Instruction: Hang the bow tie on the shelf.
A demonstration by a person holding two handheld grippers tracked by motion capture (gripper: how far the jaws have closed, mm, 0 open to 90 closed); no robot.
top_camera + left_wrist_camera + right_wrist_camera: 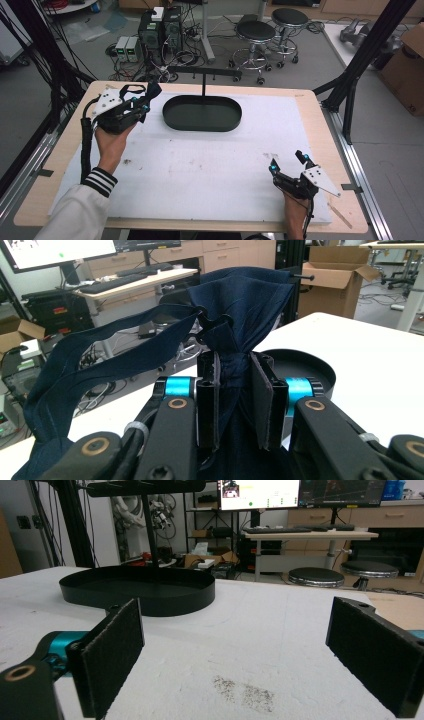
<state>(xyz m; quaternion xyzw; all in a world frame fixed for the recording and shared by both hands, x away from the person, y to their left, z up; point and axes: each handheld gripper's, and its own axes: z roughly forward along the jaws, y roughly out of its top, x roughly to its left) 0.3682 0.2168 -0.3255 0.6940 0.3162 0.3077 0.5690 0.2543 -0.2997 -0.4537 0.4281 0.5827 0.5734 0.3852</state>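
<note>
My left gripper [145, 101] is raised over the table's far left, held in a hand with a striped cuff. It is shut on a dark navy cloth [152, 91] with a long strap that loops up behind it. In the left gripper view the bunched cloth [240, 305] stands up between the pads [261, 400], and the strap [100, 360] hangs off to the left. A black oval tray [172, 116] with an upright T-shaped stand [204, 72] sits just right of that gripper. My right gripper [286, 160] rests open near the front right, nothing between its pads [112, 655].
A white sheet [200, 170] covers most of the wooden table. Two stools [256, 35] and computer boxes [160, 27] with cables stand on the floor beyond the far edge. Black frame posts [370, 45] rise at the right. A cardboard box [407, 70] sits far right.
</note>
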